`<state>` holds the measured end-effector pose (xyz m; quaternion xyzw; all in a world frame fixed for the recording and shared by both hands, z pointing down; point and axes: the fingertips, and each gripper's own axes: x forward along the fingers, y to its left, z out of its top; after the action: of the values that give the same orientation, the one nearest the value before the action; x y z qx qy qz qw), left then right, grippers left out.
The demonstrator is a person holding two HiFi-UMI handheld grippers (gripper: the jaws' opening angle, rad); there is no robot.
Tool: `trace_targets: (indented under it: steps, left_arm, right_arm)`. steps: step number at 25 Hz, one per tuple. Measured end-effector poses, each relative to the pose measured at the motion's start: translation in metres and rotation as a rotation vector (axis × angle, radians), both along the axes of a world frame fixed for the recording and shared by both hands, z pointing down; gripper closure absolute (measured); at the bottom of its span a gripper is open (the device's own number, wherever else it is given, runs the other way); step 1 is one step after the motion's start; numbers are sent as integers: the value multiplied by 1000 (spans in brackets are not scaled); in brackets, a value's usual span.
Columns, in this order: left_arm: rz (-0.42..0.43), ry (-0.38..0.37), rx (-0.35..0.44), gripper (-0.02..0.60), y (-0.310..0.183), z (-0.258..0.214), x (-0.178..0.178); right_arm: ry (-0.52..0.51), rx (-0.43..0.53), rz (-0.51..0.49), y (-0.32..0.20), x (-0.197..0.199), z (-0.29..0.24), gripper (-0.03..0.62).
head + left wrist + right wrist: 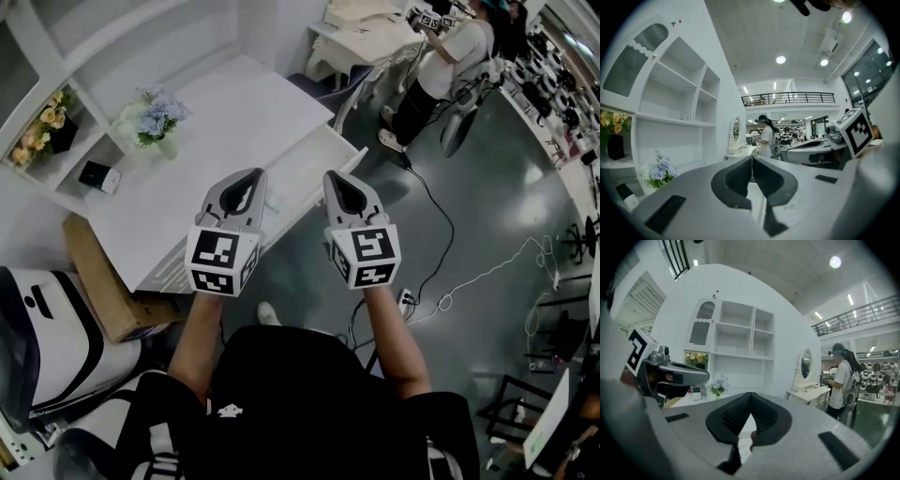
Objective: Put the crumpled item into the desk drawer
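Grey glossy floor [487, 187] lay wide and open on the right, crossed by a thin white cable [487, 272]. Beside it stood the white wooden desk [234, 122], with its shallow white drawer [314, 164] pulled out past the desk edge. Over the drawer's near edge hung the left gripper [251, 174] and the right gripper [336, 176], side by side, not touching. The jaws of each were pressed together on nothing. No view showed the crumpled item.
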<state>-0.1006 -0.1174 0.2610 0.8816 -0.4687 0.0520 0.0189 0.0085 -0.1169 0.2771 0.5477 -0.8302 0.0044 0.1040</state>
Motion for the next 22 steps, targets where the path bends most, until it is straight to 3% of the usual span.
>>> trace_targets:
  steps: [9,22]
  left_arm:
    - [-8,-2,10,572,46,-10,33]
    - [-64,-28,48,572,105,-27,38]
  right_arm:
    - [-18,26,-18,45,24,-17,599]
    - [-28,67,-60,98,27,-36,600]
